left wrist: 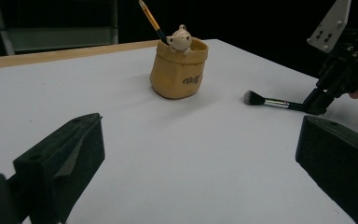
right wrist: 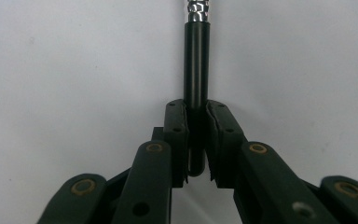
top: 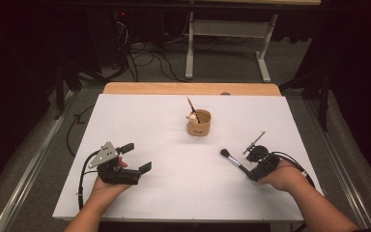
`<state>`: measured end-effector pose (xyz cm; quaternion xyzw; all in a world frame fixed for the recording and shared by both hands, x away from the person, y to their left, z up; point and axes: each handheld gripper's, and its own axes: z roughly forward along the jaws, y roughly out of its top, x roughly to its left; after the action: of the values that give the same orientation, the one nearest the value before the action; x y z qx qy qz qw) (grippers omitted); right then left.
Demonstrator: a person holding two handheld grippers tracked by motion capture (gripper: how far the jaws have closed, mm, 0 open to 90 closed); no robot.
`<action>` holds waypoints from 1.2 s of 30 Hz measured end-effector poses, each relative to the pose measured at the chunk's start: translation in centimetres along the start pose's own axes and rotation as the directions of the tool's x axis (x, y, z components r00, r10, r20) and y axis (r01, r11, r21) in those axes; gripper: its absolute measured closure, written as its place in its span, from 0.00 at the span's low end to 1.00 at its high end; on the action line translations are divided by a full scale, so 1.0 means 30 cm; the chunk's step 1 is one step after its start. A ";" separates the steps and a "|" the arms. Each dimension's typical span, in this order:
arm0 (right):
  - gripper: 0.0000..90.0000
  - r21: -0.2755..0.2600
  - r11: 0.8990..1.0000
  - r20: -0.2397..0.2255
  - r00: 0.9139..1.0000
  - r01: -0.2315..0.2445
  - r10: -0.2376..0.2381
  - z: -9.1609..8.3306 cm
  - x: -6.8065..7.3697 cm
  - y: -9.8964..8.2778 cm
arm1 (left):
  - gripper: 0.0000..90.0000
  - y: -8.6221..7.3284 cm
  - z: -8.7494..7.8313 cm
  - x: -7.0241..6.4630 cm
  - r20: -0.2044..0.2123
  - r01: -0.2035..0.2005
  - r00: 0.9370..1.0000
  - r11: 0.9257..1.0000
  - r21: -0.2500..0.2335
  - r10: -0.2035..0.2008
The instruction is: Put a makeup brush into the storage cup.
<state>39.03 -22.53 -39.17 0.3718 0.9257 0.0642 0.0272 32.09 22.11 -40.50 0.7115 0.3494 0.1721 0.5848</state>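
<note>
White sheet (top: 174, 193) covers the bench (top: 188, 88), and behind it the room is dark, with cables on a grey floor and the legs of another table.

Near the middle of the sheet stands a small tan pot (top: 199, 123), soft like a folded bag. Inside it there is a thin brush with a yellow handle (left wrist: 150, 17), leaning toward the far left, and a little white bear figure (left wrist: 180, 38) sits at the rim.

To the right of the pot and nearer to the person is the makeup brush (top: 232, 160). Its long axis goes from the right claw (top: 249, 174) up-left across the sheet; the dark bristle head (left wrist: 253, 97) points to the middle of the bench, and the black handle end is between the pads. In the right gripper view the two jaws press on this handle (right wrist: 196, 65) from both sides, so the right claw is gripping the brush.

At the left side, the left claw (top: 136, 157) rests low by the sheet with its jaws wide apart and nothing between them.
</note>
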 end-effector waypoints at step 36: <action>0.91 -0.362 0.920 0.062 0.981 -0.148 0.183 -0.044 -0.024 -0.071 | 0.01 -0.011 0.000 0.024 -0.041 0.031 0.999 1.000 0.000 -0.031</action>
<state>37.97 -24.69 -38.17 0.4403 0.8617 0.2149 0.1323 32.50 22.62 -40.92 0.7024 0.3726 0.1774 0.5799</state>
